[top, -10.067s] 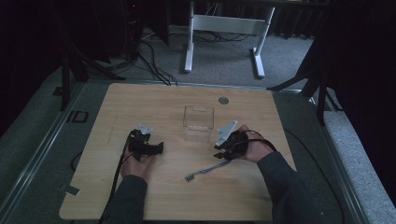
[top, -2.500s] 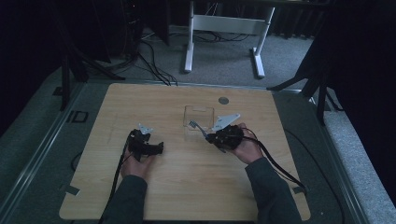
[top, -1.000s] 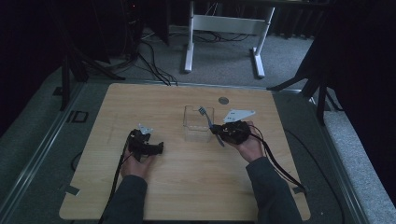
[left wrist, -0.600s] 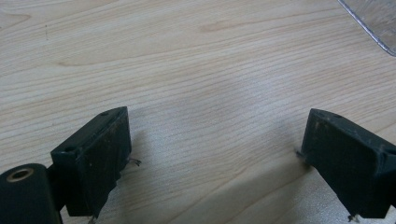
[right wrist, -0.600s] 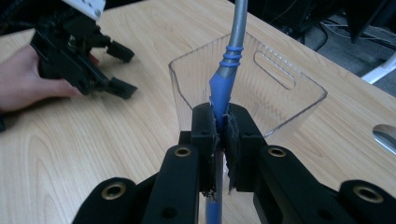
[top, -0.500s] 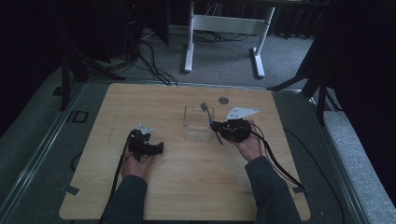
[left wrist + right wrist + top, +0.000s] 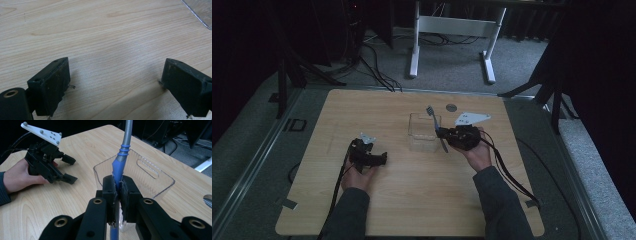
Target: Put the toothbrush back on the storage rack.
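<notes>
Pale wood-grain tabletop (image 7: 412,195) carries a clear plastic bin (image 7: 424,131) over whose near rim the right gripper (image 7: 118,192) pinches a blue-handled metal fork (image 7: 119,162), best tipped tines-down and lowered gently inside, while the left gripper (image 7: 382,159) rests spread wide, well clear.

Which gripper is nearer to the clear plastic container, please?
The right gripper, holding a blue-handled fork, is at the clear plastic container's right wall; the left gripper rests well to its left.
</notes>
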The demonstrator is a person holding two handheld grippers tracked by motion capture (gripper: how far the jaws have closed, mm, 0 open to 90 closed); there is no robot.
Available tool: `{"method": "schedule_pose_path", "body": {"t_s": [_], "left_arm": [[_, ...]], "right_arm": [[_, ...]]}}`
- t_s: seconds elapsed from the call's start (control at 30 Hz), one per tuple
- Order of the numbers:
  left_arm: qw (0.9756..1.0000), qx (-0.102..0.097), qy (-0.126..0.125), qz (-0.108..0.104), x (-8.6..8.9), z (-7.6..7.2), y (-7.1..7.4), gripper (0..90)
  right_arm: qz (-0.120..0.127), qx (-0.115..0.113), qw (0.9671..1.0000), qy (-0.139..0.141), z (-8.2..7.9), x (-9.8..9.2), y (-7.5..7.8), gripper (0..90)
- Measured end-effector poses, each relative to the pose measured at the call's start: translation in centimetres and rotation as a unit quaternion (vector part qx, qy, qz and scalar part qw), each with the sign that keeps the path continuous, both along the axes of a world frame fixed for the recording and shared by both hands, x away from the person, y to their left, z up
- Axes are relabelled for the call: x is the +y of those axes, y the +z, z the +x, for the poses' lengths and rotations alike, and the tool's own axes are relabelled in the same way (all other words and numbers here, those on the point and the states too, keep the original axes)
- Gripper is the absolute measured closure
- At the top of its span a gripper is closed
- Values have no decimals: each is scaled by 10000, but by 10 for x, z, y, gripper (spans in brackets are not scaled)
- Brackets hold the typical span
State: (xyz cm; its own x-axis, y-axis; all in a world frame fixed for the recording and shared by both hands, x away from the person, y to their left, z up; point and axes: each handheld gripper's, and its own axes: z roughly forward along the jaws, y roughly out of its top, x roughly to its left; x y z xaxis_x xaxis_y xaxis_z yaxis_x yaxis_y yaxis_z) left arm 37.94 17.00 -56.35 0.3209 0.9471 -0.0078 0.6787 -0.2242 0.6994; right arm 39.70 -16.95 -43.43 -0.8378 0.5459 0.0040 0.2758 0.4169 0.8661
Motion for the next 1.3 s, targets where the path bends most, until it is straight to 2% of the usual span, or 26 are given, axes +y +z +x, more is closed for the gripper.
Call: {"method": "schedule_pose_path", "body": {"t_s": [0.37, 0.47, 0.83, 1.13, 1.3], "left_arm": [[10000, -2, 2, -3, 0, 0, 0, 85], [10000, -5, 4, -7, 0, 0, 0, 85], [10000, -8, 10, -11, 0, 0, 0, 85], [10000, -3, 5, -4, 0, 0, 0, 85], [10000, -4, 6, -6, 0, 0, 0, 85]], "right_arm": [[108, 7, 9999, 53, 2, 0, 3, 828], [237, 53, 9997, 70, 3, -2, 5, 828], [315, 50, 9995, 13, 5, -5, 8, 828], [497, 64, 9987, -83, 8, -7, 9, 827], [584, -5, 9982, -124, 7, -6, 10, 828]]}}
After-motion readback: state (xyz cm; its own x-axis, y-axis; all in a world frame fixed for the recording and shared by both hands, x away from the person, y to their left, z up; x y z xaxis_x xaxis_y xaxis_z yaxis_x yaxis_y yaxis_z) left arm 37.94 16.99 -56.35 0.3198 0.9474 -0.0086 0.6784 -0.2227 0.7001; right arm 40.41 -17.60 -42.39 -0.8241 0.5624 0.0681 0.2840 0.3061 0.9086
